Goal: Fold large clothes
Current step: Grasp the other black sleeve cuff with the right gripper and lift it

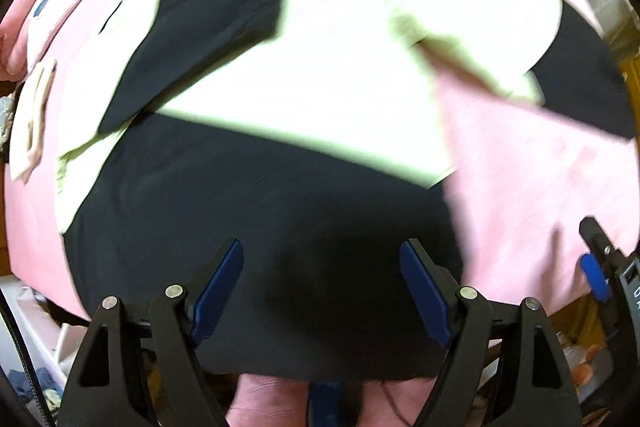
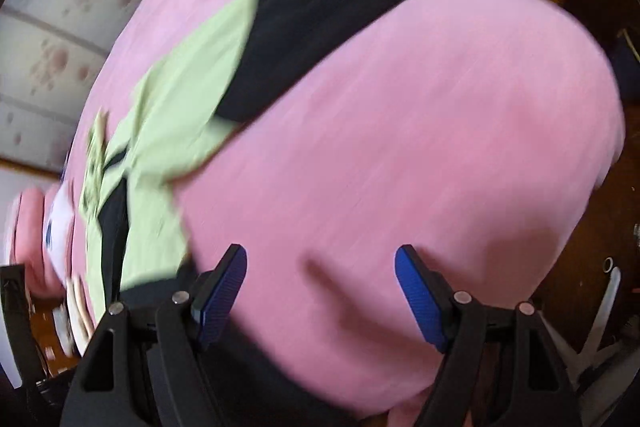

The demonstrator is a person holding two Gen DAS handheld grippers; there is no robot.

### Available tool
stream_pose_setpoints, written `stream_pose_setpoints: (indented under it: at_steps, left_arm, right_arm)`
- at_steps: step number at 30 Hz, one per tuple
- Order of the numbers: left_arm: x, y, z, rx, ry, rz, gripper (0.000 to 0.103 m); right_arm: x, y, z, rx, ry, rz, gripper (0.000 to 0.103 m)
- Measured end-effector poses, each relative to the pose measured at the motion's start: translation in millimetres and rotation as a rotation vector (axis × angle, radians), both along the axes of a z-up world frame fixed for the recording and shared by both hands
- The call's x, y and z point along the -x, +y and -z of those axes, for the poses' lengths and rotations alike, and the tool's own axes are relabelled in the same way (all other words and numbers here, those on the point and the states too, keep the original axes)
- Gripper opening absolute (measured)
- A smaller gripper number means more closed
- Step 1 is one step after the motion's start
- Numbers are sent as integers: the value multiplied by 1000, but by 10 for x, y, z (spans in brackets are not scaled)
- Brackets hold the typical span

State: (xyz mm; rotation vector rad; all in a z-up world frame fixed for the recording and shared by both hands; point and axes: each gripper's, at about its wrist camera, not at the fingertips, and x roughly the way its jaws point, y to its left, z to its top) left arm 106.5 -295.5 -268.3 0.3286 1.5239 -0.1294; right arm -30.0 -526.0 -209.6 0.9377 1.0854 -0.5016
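Left wrist: pale-green garment (image 1: 320, 75) overlaps black garment (image 1: 260, 219) on pink sheet (image 1: 540, 195).

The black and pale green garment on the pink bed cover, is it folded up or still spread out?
Spread out, not yet neatly folded: the garment sprawls across the pink cover, a sleeve flopped loosely over its middle.
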Motion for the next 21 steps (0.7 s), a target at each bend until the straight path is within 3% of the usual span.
stream_pose_setpoints:
  at_steps: [7, 13, 15, 16, 17, 19, 21]
  left_arm:
    - [-148, -870, -29, -12, -9, 27, 79]
    - [-199, -1032, 67, -37, 30, 2, 79]
    - [-228, -989, 82, -38, 42, -25, 79]
    - [-244, -962, 74, -38, 43, -45, 79]
    - [-260, -929, 57, -35, 41, -67, 79]
    - [-292, -857, 34, -27, 38, -95, 79]
    - [-338, -761, 18, -25, 29, -117, 79]
  right_arm:
    - [-15, -1089, 69, -60, -44, 110, 77]
    - [-159, -1579, 229, -84, -111, 193, 76]
    - [-214, -1679, 259, -74, -147, 216, 67]
    - [-237, -1738, 272, -59, -161, 232, 55]
    - [-266, -1800, 282, -50, -164, 244, 35]
    - [-299, -1914, 308, -45, -178, 285, 14]
    - [-285, -2003, 327, -75, -242, 351, 10]
